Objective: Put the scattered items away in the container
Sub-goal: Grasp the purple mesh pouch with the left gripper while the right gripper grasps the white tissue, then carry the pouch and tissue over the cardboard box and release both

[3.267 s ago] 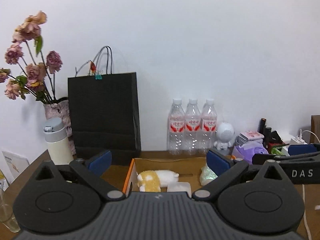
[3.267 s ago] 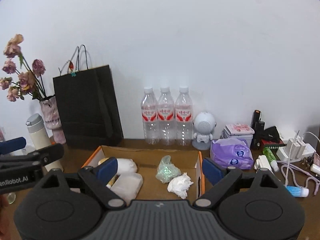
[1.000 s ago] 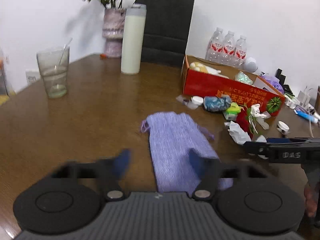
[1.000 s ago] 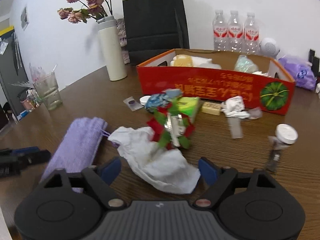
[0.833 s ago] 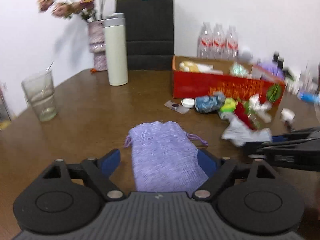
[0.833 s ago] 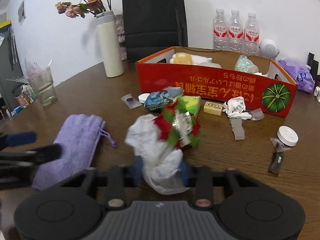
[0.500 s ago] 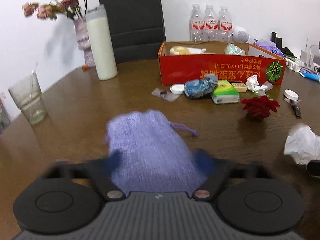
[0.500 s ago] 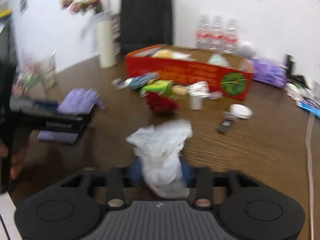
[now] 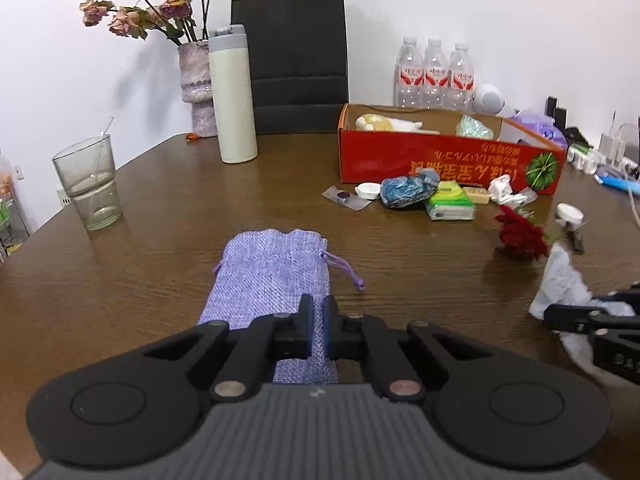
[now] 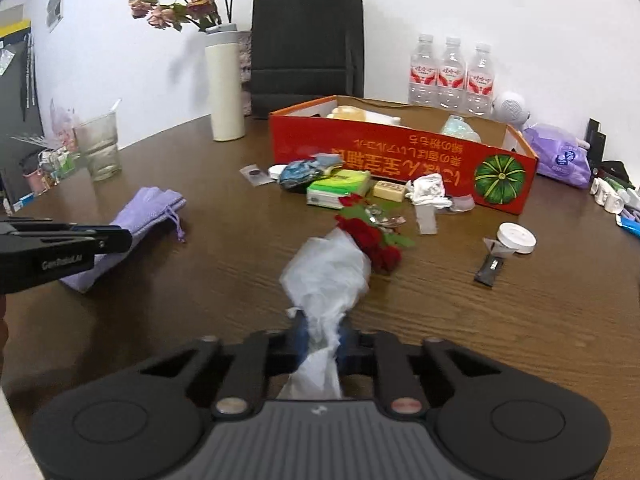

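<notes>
Left wrist view: my left gripper [image 9: 318,326] is pinched tight on the near end of the lilac drawstring pouch [image 9: 268,276], w/ a fold of the weave caught between the jaws. The pouch is coarse woven fabric, flat, lying lengthwise away from me on the brown wooden table [image 9: 168,216]; its gathered mouth is at the far end and a thin cord trails off to the right. Further back is the red cardboard box [image 9: 448,160], open-topped, w/ upside-down yellow print and a green pumpkin picture on its front wall; a plush toy and a pale green packet are inside. Scattered just in front of the box: white cap [image 9: 368,190], blue crumpled wrapper [image 9: 408,192], green tissue pack [image 9: 452,206], and a red rose [image 9: 520,236] nearer me. At the right edge, the white tissue [image 9: 564,280] is in my other tool.

Right wrist view: my right gripper [image 10: 323,334] is clamped on the white tissue [image 10: 328,276], which is thin, crumpled and semi-translucent. It's squeezed narrow between the jaws and puffs out beyond them, its far end touching the red rose [image 10: 372,240]. The box [image 10: 400,160] is well beyond, w/ the loose bits along its front wall: tissue pack [image 10: 340,188], small tan block [image 10: 390,191], white wad [image 10: 430,190]. A white round lid [image 10: 516,238] and a black sachet [image 10: 492,268] are off to the right. The pouch [image 10: 132,224] is on the left, partly behind my left tool.
</notes>
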Demonstrator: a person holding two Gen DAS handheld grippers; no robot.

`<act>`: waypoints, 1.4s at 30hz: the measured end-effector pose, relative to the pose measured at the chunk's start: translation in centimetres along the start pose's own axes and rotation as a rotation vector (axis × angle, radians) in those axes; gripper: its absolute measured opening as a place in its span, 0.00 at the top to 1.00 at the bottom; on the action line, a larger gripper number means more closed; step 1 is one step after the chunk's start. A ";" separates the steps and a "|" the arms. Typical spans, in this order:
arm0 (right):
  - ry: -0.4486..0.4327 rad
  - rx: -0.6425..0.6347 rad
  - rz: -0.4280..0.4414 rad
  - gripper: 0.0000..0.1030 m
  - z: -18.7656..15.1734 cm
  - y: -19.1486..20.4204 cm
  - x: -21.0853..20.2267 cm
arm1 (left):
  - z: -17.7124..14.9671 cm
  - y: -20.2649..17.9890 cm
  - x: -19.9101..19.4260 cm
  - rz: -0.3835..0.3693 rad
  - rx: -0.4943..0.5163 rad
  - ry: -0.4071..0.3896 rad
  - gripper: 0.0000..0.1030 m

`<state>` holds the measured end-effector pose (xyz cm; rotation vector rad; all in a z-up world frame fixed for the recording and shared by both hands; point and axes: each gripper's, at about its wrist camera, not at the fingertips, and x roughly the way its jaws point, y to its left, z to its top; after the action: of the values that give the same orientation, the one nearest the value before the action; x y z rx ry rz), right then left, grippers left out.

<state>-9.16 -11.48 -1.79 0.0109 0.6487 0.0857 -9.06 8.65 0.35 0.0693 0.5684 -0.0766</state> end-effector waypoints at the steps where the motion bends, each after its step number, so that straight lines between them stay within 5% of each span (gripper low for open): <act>1: -0.004 0.007 0.000 0.91 -0.1 -0.1 -0.3 | 0.2 -0.1 -0.8 -0.020 -0.005 -0.017 0.95; 10: -0.163 0.094 -0.061 0.91 1.4 -2.3 -6.0 | 3.1 -3.5 -7.8 -0.205 0.010 -0.240 0.95; 23: -0.235 0.145 -0.061 0.91 -0.7 -2.3 -10.8 | 0.8 -6.3 -9.4 -0.273 0.035 -0.216 0.95; 29: -0.258 0.162 -0.076 0.91 2.4 -4.8 -9.7 | 6.3 -5.0 -5.6 -0.178 0.023 -0.299 0.95; 34: -0.272 0.145 -0.081 0.91 9.6 -8.4 -5.4 | 15.0 -5.7 0.5 -0.093 0.105 -0.362 0.95; 38: -0.209 0.166 -0.043 0.90 16.8 -11.7 1.5 | 21.2 -7.6 9.4 -0.049 0.189 -0.290 0.95; 42: -0.058 0.211 -0.060 0.90 21.1 -14.5 9.6 | 22.7 -9.6 17.7 -0.042 0.230 -0.125 0.95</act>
<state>12.32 -24.74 8.71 0.1966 0.5977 -0.0412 17.03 -3.76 9.43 0.2747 0.4341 -0.1865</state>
